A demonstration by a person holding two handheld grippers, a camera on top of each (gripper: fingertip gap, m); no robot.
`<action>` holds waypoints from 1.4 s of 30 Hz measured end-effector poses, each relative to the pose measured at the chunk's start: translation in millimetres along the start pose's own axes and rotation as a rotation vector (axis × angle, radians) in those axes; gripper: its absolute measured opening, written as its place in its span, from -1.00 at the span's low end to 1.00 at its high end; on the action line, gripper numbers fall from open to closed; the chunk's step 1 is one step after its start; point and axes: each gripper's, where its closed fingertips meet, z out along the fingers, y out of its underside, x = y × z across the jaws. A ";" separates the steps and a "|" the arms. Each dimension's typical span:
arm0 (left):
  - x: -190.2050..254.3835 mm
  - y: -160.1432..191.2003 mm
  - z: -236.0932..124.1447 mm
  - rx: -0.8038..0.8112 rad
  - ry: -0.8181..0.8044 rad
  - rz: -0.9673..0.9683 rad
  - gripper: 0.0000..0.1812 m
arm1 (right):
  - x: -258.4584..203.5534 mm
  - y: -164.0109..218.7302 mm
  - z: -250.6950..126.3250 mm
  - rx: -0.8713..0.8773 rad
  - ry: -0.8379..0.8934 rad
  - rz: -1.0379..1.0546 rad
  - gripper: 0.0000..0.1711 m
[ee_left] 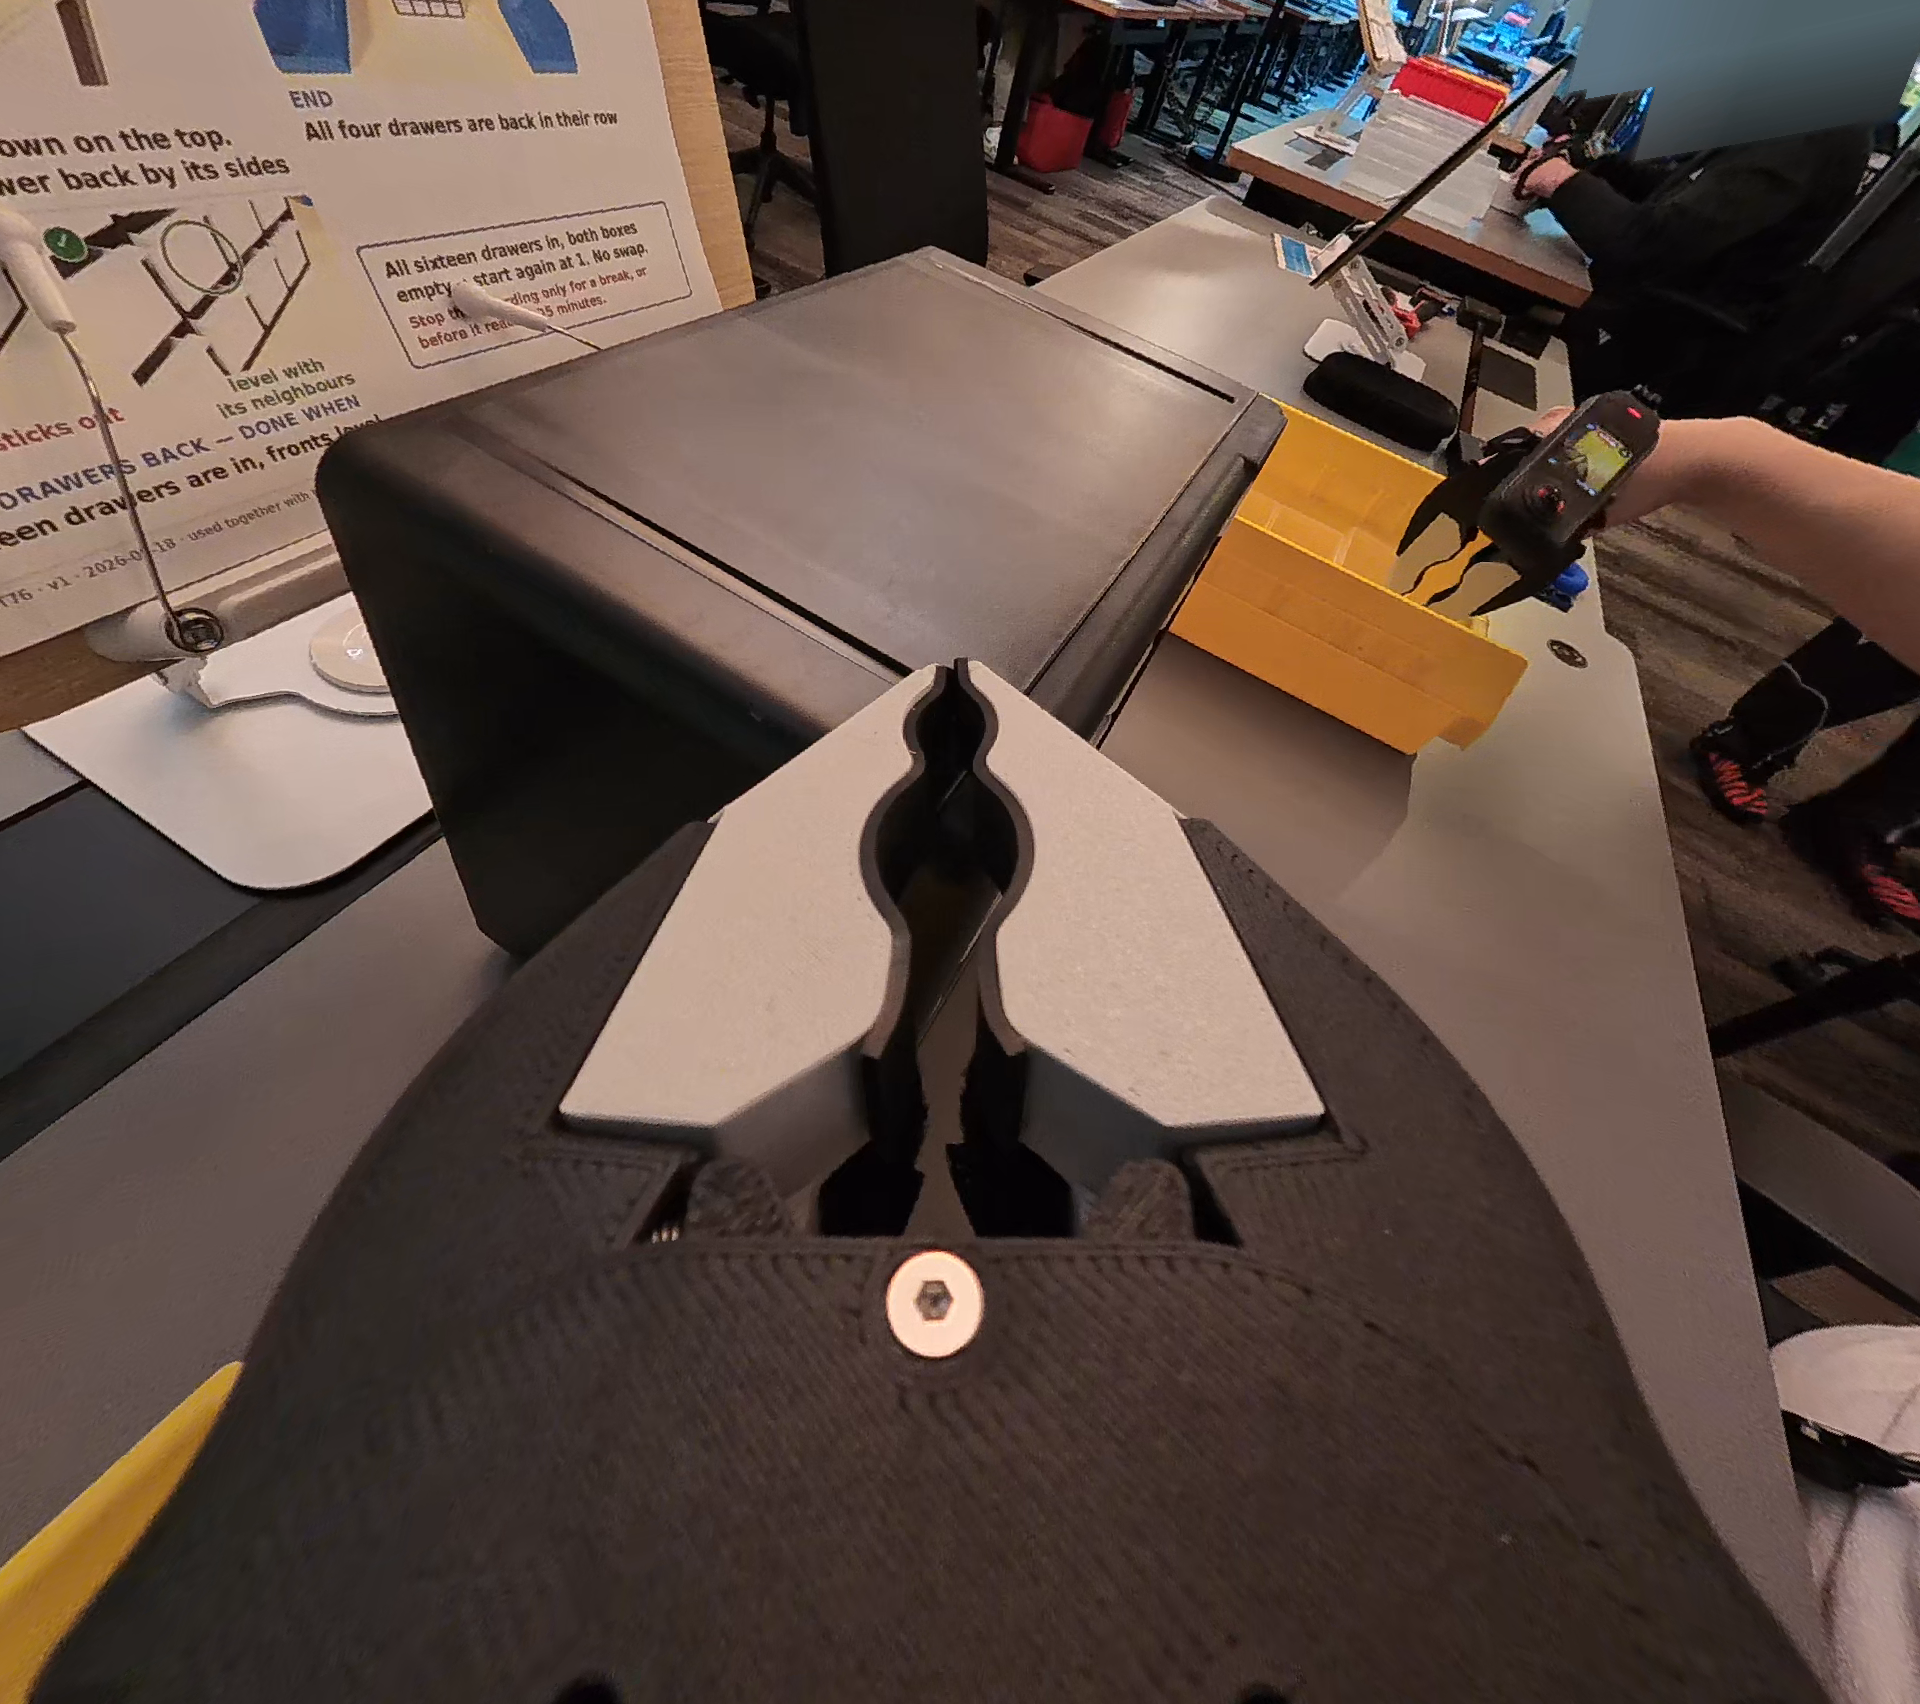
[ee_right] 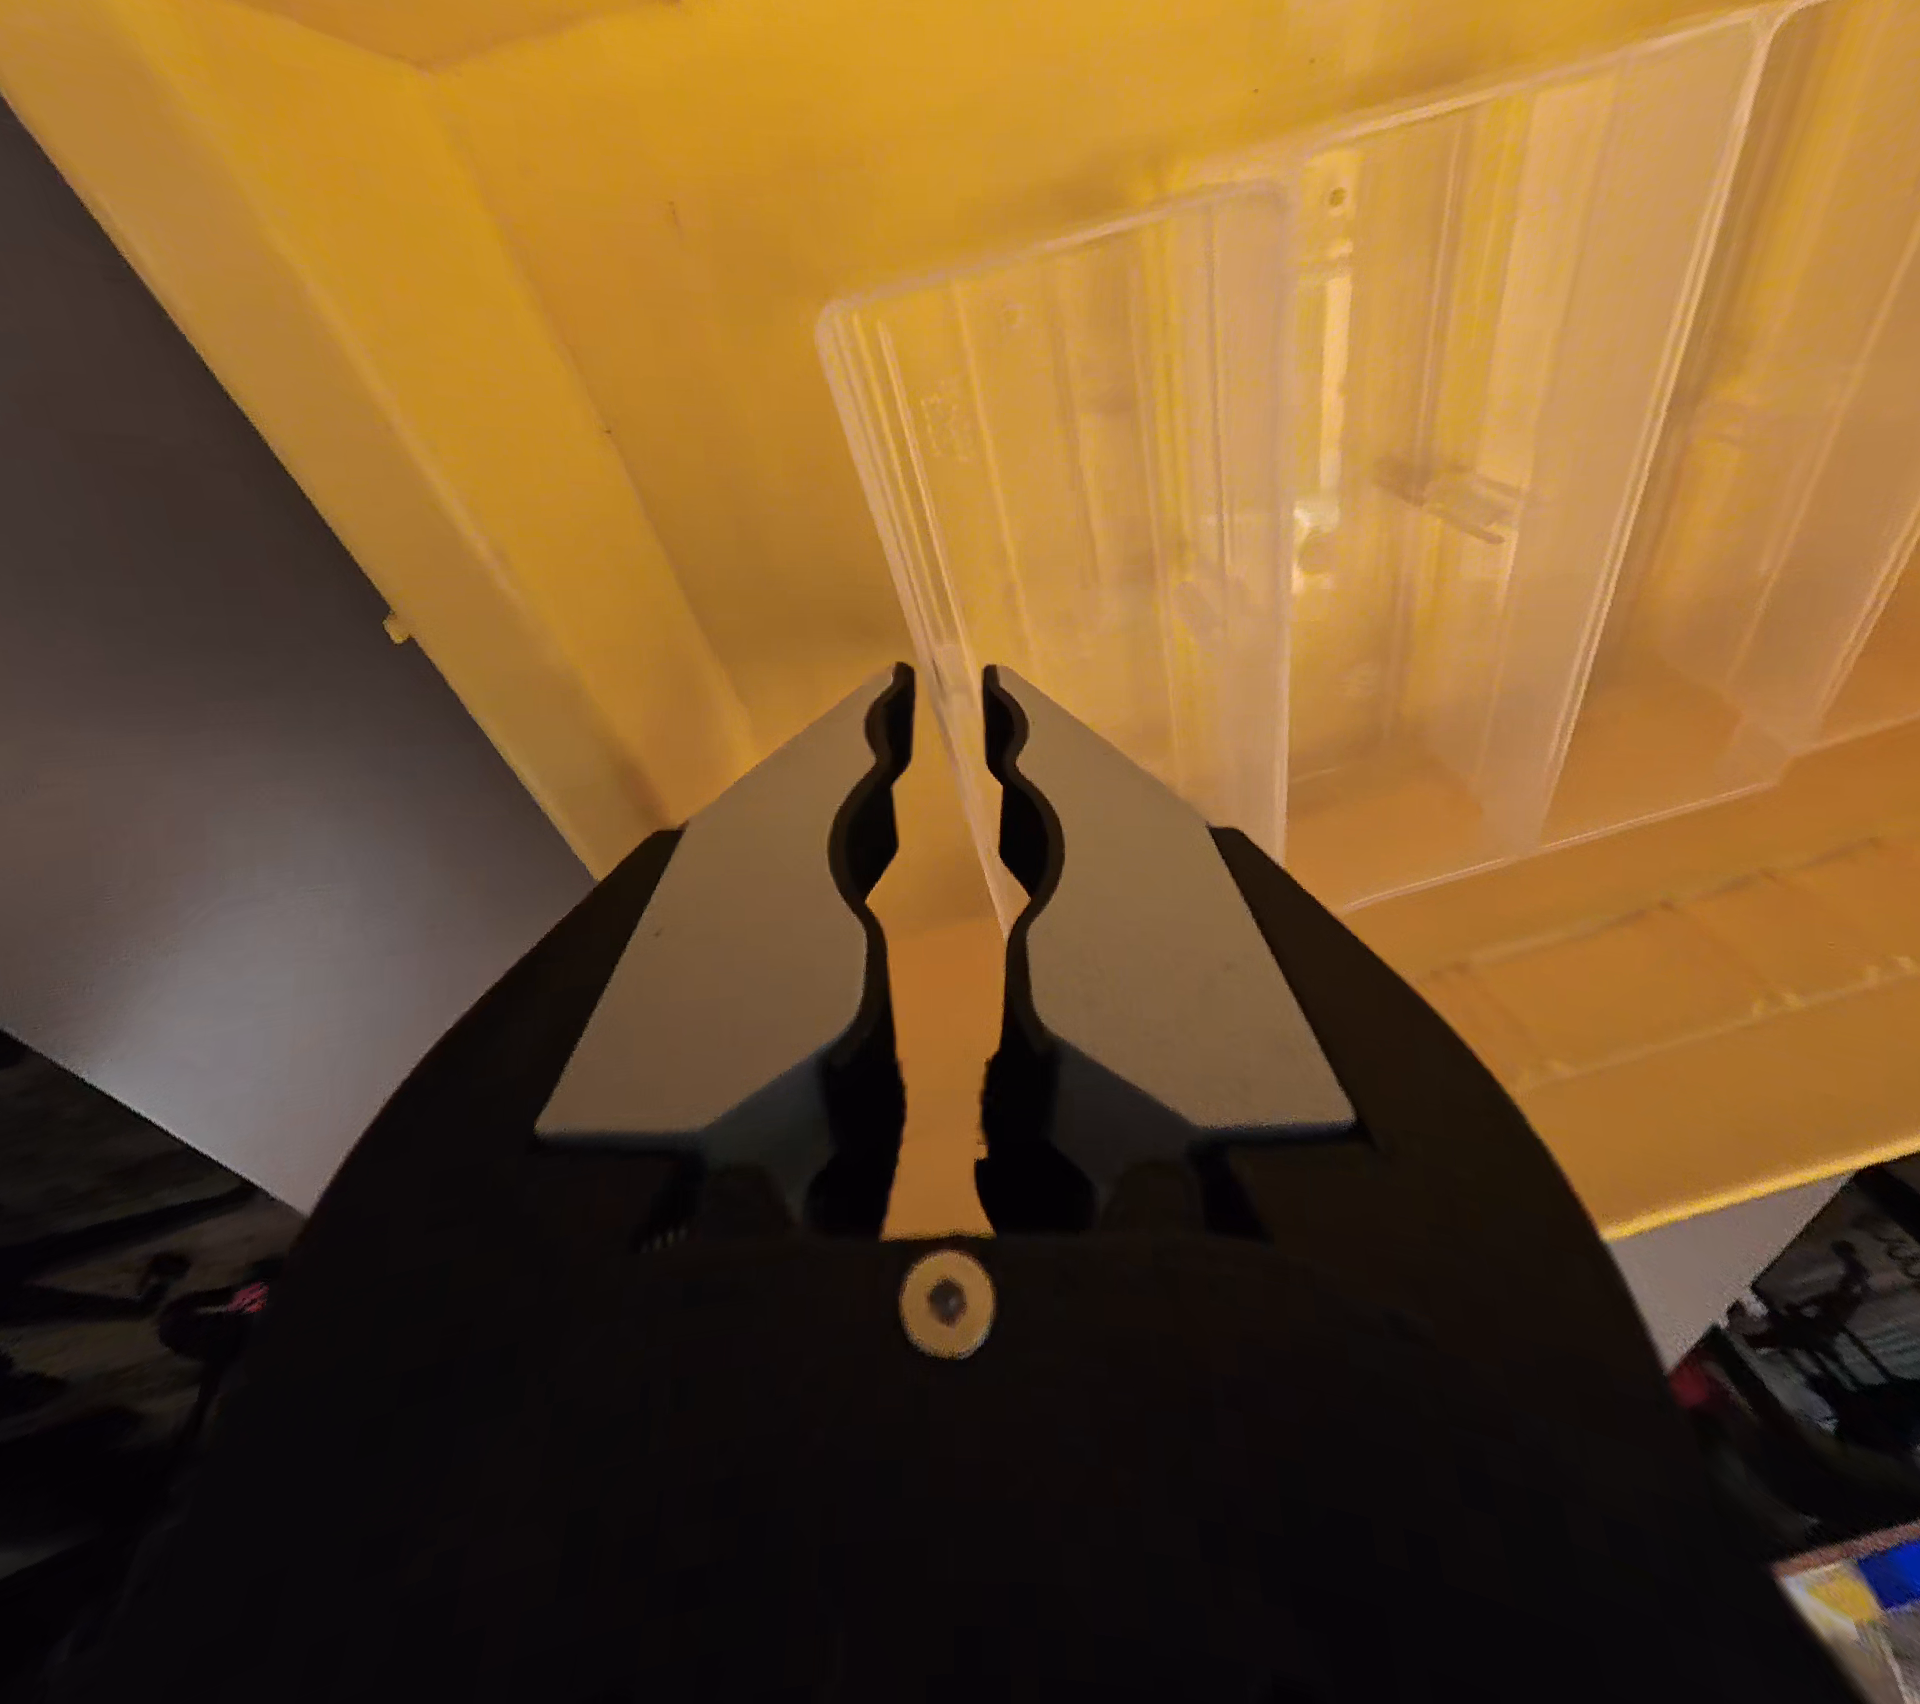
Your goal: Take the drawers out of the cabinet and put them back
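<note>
The left gripper [ee_left: 958,678] hangs above the cabinet [ee_left: 831,449], its fingers pressed together on nothing. At 3 o'clock of the cabinet, a yellow bin [ee_left: 1340,615] stands on the table [ee_left: 1455,875]. The right gripper [ee_right: 943,688] is inside the bin [ee_right: 623,304], fingers narrowly parted around the side wall of a clear drawer [ee_right: 1351,491] at 1 o'clock; contact cannot be determined.

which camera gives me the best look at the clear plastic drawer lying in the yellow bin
The right wrist view. The clear plastic drawer fills much of that picture, lying inside the yellow plastic bin, with the right gripper straddling its near wall. The left wrist view shows only the bin beside the black cabinet; the drawer cannot be made out there.
</note>
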 end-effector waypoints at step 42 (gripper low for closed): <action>2.0 81.3 -288.0 -0.142 -1.053 -0.039 -0.20 | -65.0 38.9 -51.9 0.272 0.028 1.187 -0.93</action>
